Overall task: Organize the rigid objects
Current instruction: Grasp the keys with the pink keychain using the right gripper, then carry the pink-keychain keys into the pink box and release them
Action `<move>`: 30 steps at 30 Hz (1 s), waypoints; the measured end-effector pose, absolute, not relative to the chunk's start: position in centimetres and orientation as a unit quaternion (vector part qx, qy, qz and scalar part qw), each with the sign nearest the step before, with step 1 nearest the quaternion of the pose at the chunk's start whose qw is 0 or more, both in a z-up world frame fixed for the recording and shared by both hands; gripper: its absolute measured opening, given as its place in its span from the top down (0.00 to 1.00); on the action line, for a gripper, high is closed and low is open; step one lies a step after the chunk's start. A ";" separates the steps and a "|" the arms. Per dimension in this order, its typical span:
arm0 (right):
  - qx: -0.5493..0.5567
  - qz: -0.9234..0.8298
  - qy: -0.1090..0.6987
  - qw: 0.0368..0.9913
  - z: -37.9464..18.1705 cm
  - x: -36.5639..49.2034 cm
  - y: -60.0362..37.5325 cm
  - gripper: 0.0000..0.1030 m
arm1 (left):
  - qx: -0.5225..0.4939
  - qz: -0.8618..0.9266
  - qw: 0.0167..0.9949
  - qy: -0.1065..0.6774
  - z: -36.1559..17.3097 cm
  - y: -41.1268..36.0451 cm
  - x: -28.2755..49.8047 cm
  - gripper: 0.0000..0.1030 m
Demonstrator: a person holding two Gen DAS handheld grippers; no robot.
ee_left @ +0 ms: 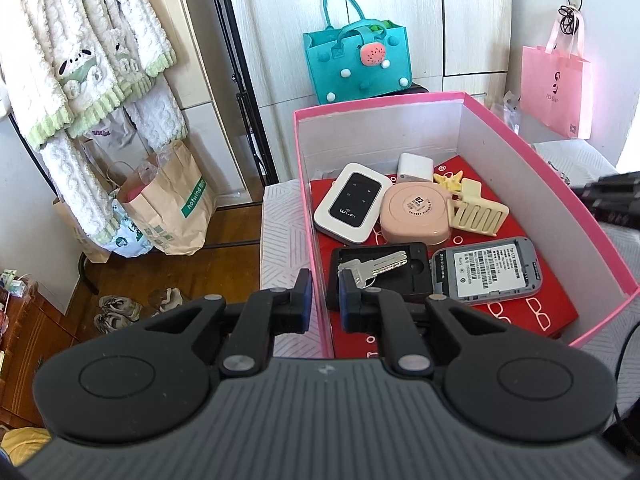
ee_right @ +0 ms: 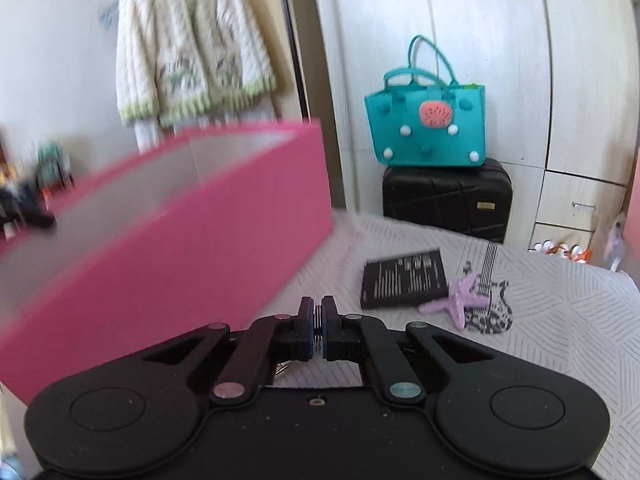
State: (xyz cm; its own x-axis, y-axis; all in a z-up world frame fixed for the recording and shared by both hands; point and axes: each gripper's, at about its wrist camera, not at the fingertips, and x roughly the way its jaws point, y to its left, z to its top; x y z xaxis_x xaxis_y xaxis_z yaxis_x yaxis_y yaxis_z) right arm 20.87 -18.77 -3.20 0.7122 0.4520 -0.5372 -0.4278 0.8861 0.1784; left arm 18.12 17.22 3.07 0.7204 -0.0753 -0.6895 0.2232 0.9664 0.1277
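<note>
A pink box [ee_left: 560, 184] on the bed holds a white Wi-Fi router [ee_left: 352, 202], a pink round case [ee_left: 416, 212], a cream hair claw [ee_left: 476, 212], a white charger [ee_left: 414, 168], a grey open-backed router [ee_left: 486, 270] and keys [ee_left: 376, 266] on a black cover [ee_left: 416, 276]. My left gripper [ee_left: 323, 292] straddles the box's near left wall, jaws apart on either side of it. My right gripper [ee_right: 319, 328] is shut on a thin metal piece, a ring or keys, beside the box's pink outer wall [ee_right: 180, 248]. A black battery [ee_right: 404, 280] and a purple starfish clip [ee_right: 460, 302] lie on the bed.
A teal felt bag [ee_right: 428, 128] sits on a black suitcase [ee_right: 448, 200] by the white wardrobe. A fleece jacket [ee_left: 80, 60] hangs at left above paper bags [ee_left: 172, 208] and shoes [ee_left: 120, 312] on the wood floor. A pink paper bag [ee_left: 556, 88] hangs at right.
</note>
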 end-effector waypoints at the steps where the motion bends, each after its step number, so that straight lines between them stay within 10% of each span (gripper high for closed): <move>1: 0.030 0.240 0.290 0.926 -2.6 20.8 -19.0 0.95 | 0.103 -0.081 0.922 0.365 3.1 17.2 18.1 0.89; 20: 0.040 0.366 0.175 0.913 9.9 19.6 -14.5 0.95 | 0.102 -0.073 0.924 0.362 3.1 16.8 18.1 0.88; 30: 0.040 0.417 0.284 0.863 3.3 20.9 -9.2 0.95 | 0.097 -0.075 0.924 0.362 3.1 17.1 18.2 0.88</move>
State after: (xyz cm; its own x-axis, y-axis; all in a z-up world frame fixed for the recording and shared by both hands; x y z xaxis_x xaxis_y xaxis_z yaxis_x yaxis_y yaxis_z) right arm 20.93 -9.17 3.31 0.4913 0.7419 -0.4563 -0.6959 0.6494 0.3066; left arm 18.21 17.13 3.11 0.7259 -0.0688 -0.6844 0.2094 0.9699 0.1246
